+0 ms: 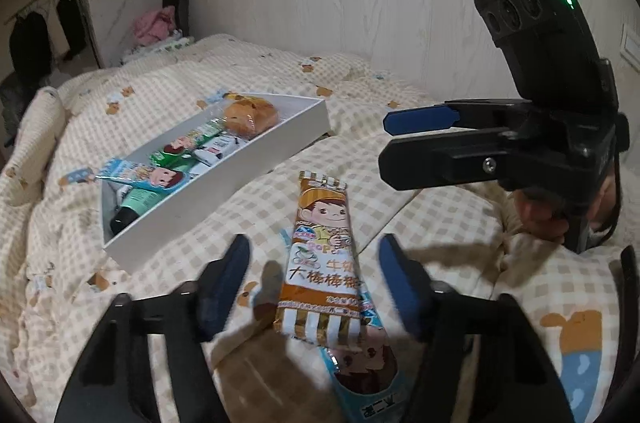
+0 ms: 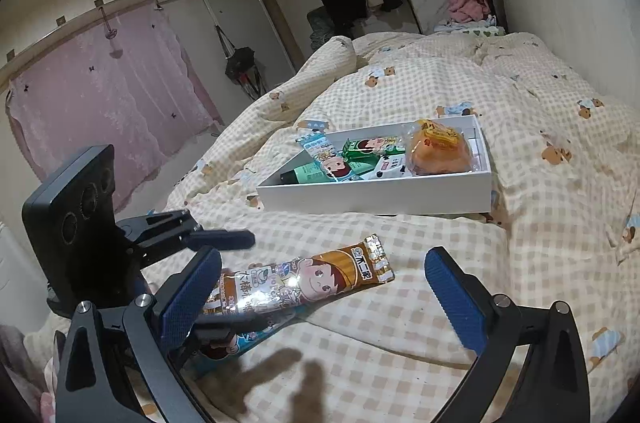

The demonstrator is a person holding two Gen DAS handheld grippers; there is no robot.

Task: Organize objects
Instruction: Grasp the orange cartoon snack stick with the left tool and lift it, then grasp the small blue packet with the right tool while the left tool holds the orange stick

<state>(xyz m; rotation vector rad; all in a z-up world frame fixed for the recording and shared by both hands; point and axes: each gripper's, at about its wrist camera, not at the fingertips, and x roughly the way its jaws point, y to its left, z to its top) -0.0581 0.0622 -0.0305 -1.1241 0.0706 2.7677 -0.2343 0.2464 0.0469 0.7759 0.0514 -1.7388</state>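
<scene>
Two spread grippers over candy packets on a checked quilt

Nearest, the left gripper (image 1: 314, 287) stands with jaws wide apart either side of the brown candy packet (image 1: 324, 263), which lies flat on the quilt (image 1: 420, 223) over a blue packet (image 1: 368, 379). The right gripper (image 2: 324, 299) is likewise spread, holding nothing. Farther off, apart from both, the white box (image 1: 224, 191) holds a bun (image 1: 250, 117), green packets and a tube.

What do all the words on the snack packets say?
"大棒棒糖": big brown letters on the brown-and-gold striped candy wrapper on the quilt.
"POP CA...": small letters above that, partly cut off.
"不二家": its top logo, right wrist view.
Blue wrapper underneath: too blurred.
Packets in the white rectangular box: too small to read.
</scene>
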